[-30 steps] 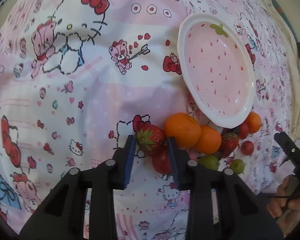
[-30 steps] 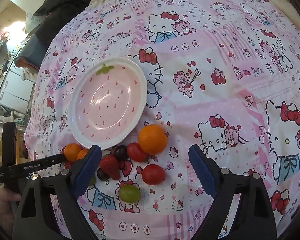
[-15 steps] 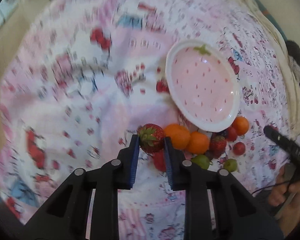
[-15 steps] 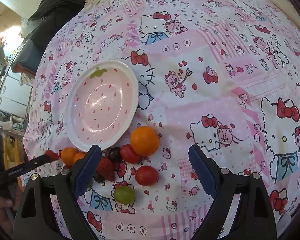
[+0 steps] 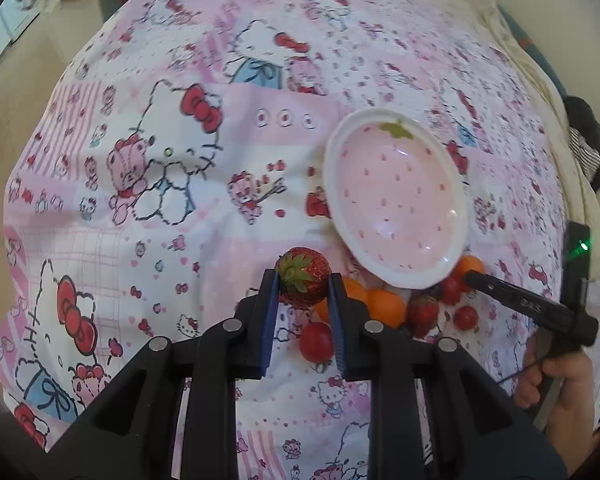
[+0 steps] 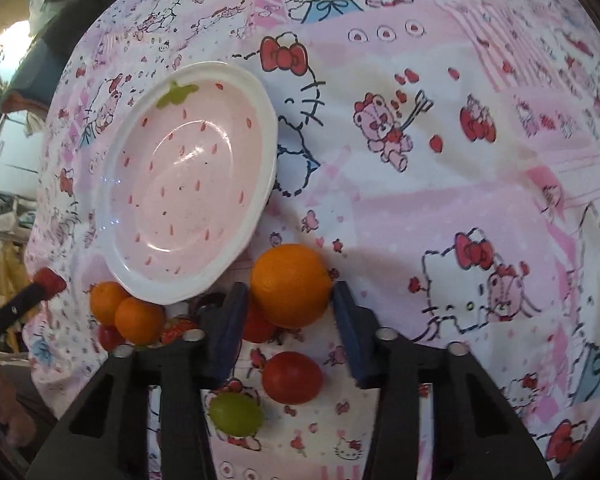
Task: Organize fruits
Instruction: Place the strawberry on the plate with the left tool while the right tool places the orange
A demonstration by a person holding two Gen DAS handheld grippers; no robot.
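My left gripper (image 5: 303, 285) is shut on a red strawberry (image 5: 303, 282) and holds it above the cloth, left of the pink strawberry-pattern plate (image 5: 396, 204). The plate (image 6: 188, 196) holds nothing. My right gripper (image 6: 288, 300) is open, its blue pads on either side of a large orange (image 6: 290, 286) that lies on the cloth just below the plate. Whether the pads touch it I cannot tell. Two small oranges (image 6: 128, 312), a red tomato (image 6: 292, 376), a green grape (image 6: 236, 412) and another strawberry (image 5: 422, 312) lie beside the plate.
A pink Hello Kitty cloth (image 5: 180, 200) covers the table. The right gripper's finger (image 5: 516, 304) reaches over the fruit in the left wrist view. The strawberry in the left gripper shows at the left edge of the right wrist view (image 6: 50, 280). Clutter stands beyond the table's edge.
My left gripper closed on the strawberry and lifted it off the cloth. My right gripper moved down and forward, its jaws narrowing around the large orange.
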